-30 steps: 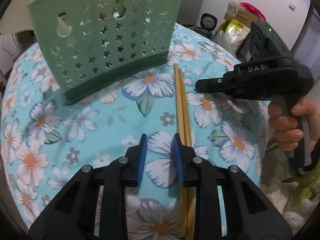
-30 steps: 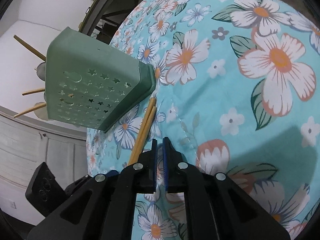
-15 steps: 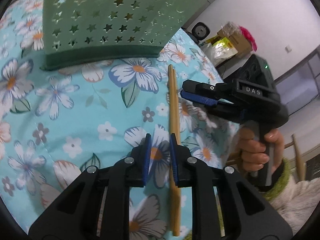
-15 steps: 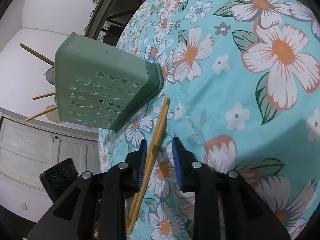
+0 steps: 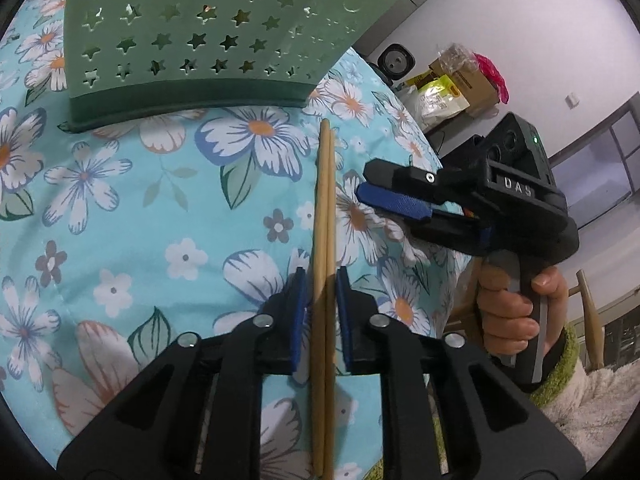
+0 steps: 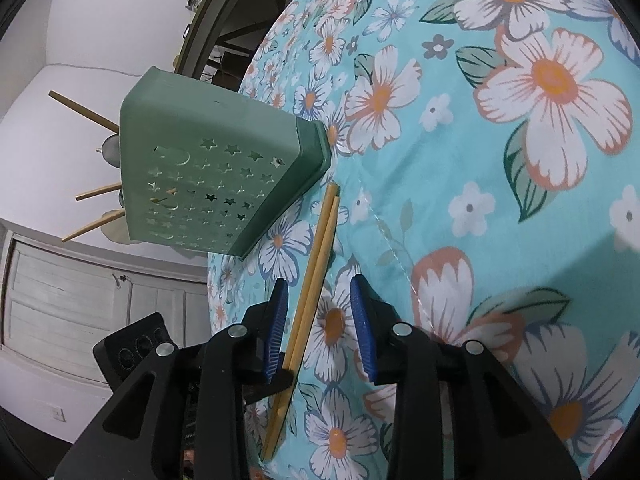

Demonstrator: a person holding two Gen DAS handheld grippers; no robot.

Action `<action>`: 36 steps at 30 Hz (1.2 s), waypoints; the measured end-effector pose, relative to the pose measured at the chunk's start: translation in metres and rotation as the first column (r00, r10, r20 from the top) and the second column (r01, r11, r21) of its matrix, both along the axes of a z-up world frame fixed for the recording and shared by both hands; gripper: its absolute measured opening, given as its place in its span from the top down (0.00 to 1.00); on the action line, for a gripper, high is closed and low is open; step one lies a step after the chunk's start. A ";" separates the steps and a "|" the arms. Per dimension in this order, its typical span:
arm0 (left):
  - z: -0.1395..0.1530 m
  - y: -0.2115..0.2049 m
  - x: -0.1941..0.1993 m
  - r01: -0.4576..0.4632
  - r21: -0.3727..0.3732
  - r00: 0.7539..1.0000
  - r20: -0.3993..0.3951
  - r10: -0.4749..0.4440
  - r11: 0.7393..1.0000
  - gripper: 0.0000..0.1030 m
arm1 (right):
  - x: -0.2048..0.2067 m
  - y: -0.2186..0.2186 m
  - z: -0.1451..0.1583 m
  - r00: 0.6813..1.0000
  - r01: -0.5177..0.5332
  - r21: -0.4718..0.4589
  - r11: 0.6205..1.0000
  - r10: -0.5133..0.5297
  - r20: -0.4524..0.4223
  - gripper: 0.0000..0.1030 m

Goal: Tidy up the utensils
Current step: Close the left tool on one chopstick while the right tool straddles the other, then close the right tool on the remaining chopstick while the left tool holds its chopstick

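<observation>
A pair of wooden chopsticks [image 5: 324,208] lies on the floral cloth, pointing at the green star-cut utensil holder [image 5: 208,28]. My left gripper [image 5: 321,284] is open and straddles the chopsticks near their middle, with small gaps on both sides. In the right wrist view the chopsticks [image 6: 320,248] lie between the open fingers of my right gripper [image 6: 320,304], closer to the left pad. The holder [image 6: 208,176] stands beyond, with several chopsticks and spoons sticking out of its top. The right gripper [image 5: 396,200] also shows in the left wrist view, to the right of the chopsticks.
The turquoise floral tablecloth [image 6: 500,184] covers a round table whose edge drops off close to the right of the chopsticks [image 5: 440,184]. Boxes and bags [image 5: 460,80] sit on the floor beyond. A white cabinet [image 6: 80,304] stands past the table.
My left gripper has shifted right so that the chopsticks now lie between its fingers. My right gripper has opened wider and moved over the chopsticks.
</observation>
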State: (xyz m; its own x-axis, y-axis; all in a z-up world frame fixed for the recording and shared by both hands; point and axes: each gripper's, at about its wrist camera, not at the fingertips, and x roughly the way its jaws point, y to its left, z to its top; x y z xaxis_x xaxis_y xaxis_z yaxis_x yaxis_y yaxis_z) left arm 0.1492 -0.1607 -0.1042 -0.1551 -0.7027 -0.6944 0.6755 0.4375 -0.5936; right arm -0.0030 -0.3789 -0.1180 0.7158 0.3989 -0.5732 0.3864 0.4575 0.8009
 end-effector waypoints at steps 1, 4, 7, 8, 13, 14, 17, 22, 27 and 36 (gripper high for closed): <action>-0.001 0.000 0.001 -0.003 -0.007 1.000 -0.013 0.003 1.000 0.91 | -0.004 0.000 -0.001 1.000 0.001 0.003 1.000 -0.001 0.002 0.69; -0.002 0.003 0.003 -0.009 -0.025 0.999 -0.032 0.009 1.000 0.94 | -0.006 0.000 -0.001 1.000 0.002 0.007 1.000 -0.002 0.003 0.69; -0.001 0.005 0.004 -0.021 -0.036 0.999 -0.043 0.019 0.999 0.94 | -0.006 0.001 -0.001 1.000 0.003 0.006 1.000 -0.003 0.002 0.69; -0.001 0.007 0.004 -0.025 -0.038 0.999 -0.046 0.023 0.999 0.94 | -0.006 0.001 -0.001 1.000 0.001 0.004 1.000 -0.001 0.002 0.69; 0.001 0.016 0.005 -0.048 -0.068 0.996 -0.078 0.043 0.996 0.95 | -0.006 0.001 -0.001 1.000 -0.001 -0.002 1.000 0.001 -0.002 0.69; 0.002 0.019 0.005 -0.054 -0.072 0.996 -0.080 0.048 0.996 0.95 | -0.007 0.002 0.000 1.000 -0.001 -0.004 1.000 0.001 -0.004 0.69; 0.006 0.024 0.003 -0.062 -0.086 0.996 -0.075 0.056 0.994 0.95 | -0.003 0.004 0.003 1.000 -0.009 -0.020 1.000 0.009 -0.012 0.69; 0.014 0.036 -0.005 -0.070 -0.085 0.997 -0.031 0.068 0.994 0.95 | 0.014 0.016 0.011 0.998 -0.038 -0.100 0.994 0.033 -0.053 0.69; 0.016 0.051 -0.012 -0.093 -0.064 0.996 0.011 0.093 0.994 0.95 | 0.039 0.030 0.017 0.994 -0.066 -0.229 0.971 0.045 -0.098 0.72; 0.014 0.070 -0.010 -0.146 -0.019 0.989 0.031 0.146 0.989 0.95 | 0.044 0.042 0.024 0.989 -0.117 -0.397 0.910 0.070 -0.129 0.87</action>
